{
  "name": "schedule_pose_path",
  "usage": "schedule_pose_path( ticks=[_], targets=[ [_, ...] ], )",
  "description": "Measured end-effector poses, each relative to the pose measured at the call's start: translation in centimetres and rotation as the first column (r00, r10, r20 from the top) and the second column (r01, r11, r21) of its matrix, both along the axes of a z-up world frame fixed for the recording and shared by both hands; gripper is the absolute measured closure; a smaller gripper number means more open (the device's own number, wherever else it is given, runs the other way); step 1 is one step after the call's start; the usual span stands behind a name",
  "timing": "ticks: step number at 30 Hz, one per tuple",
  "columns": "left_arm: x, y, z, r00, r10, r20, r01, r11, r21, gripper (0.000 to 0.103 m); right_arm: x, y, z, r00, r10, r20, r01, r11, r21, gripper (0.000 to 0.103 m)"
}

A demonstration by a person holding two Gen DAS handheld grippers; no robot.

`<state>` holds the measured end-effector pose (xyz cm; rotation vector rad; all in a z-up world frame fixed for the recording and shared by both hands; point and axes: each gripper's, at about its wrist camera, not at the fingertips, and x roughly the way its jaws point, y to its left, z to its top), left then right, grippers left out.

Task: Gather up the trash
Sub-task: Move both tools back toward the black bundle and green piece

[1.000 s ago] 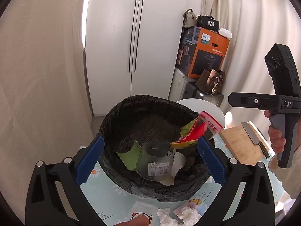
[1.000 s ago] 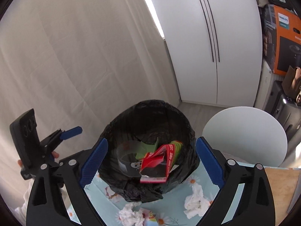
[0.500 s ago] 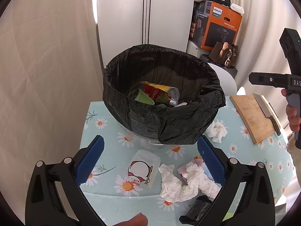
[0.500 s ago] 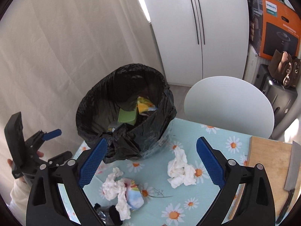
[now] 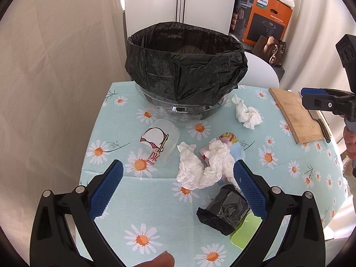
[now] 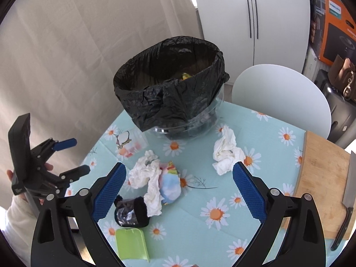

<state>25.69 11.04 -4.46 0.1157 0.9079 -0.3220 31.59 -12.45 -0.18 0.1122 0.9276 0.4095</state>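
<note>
A clear bin lined with a black bag (image 5: 184, 66) (image 6: 171, 84) stands at the table's far side. Loose trash lies in front of it: a clear plastic cup (image 5: 159, 142) (image 6: 131, 143) on its side, a crumpled white tissue (image 5: 202, 166) (image 6: 148, 178) over a colourful wrapper (image 6: 170, 183), another tissue (image 5: 247, 112) (image 6: 225, 153), a black plastic wad (image 5: 224, 209) (image 6: 131, 212) and a green scrap (image 5: 244, 231) (image 6: 131, 245). My left gripper (image 5: 178, 189) (image 6: 71, 155) is open and empty above the near trash. My right gripper (image 6: 179, 189) (image 5: 308, 96) is open and empty too.
A wooden cutting board (image 5: 296, 113) (image 6: 320, 178) with a knife (image 6: 346, 200) lies at the table's right edge. A white chair (image 6: 282, 98) stands behind the table. Curtains hang on the left, a white wardrobe and an orange box (image 5: 264, 22) at the back.
Both grippers have pulled back and down from over the bin to above the table. The red wrapper and cup seen in the bin are now hidden by its rim.
</note>
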Motion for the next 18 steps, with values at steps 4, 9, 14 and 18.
schedule_pose_path(
  ticks=[4, 9, 14, 18],
  targets=[
    [-2.1, 0.7, -0.5, 1.0, 0.022, -0.007, -0.022, 1.0, 0.008, 0.006, -1.4, 1.1, -1.2, 0.999, 0.044, -0.031, -0.044, 0.999, -0.005, 0.011],
    [-4.9, 1.9, -1.0, 0.999, 0.032, -0.011, -0.032, 0.999, 0.014, 0.006, -3.1, 3.0, -2.7, 0.994, 0.097, -0.058, -0.098, 0.995, -0.03, 0.011],
    [-7.0, 3.4, -1.7, 0.998, 0.061, -0.023, -0.06, 0.998, 0.027, 0.006, -4.9, 4.8, -4.5, 0.984, 0.148, -0.098, -0.153, 0.987, -0.053, 0.011],
    [-8.4, 4.7, -2.6, 0.995, 0.084, -0.045, -0.083, 0.996, 0.031, 0.006, -6.4, 6.2, -6.6, 0.972, 0.188, -0.144, -0.198, 0.979, -0.055, 0.011]
  ],
)
